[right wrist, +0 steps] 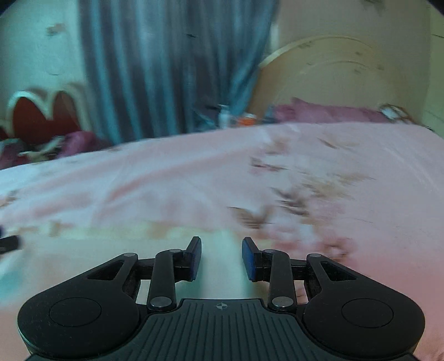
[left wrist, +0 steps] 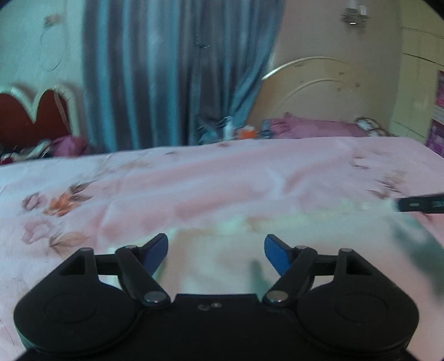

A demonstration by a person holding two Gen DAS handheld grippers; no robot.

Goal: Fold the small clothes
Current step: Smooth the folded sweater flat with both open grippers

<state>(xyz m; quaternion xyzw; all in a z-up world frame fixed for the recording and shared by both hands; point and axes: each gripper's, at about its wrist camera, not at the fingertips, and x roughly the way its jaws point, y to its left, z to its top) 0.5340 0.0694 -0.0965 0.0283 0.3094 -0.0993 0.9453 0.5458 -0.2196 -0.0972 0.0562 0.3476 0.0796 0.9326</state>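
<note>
One pale garment [left wrist: 222, 250] is seen spread on the pink floral bedsheet [left wrist: 194, 180]. Two grippers: left gripper [left wrist: 216, 254] spread wide, empty; right gripper [right wrist: 221, 258] narrowly parted, its grip indiscernible. Only the left view shows a wall lamp [left wrist: 353, 14].

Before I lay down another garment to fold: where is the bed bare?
The pink bedsheet is free across its middle, between the pale garment at the near edge and the pillows by the headboard. The nightstand clutter beside the curtain is crowded.

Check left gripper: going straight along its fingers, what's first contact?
Likely the pale garment lying on the pink bedsheet just ahead of the open left gripper; blur makes depth uncertain.
</note>
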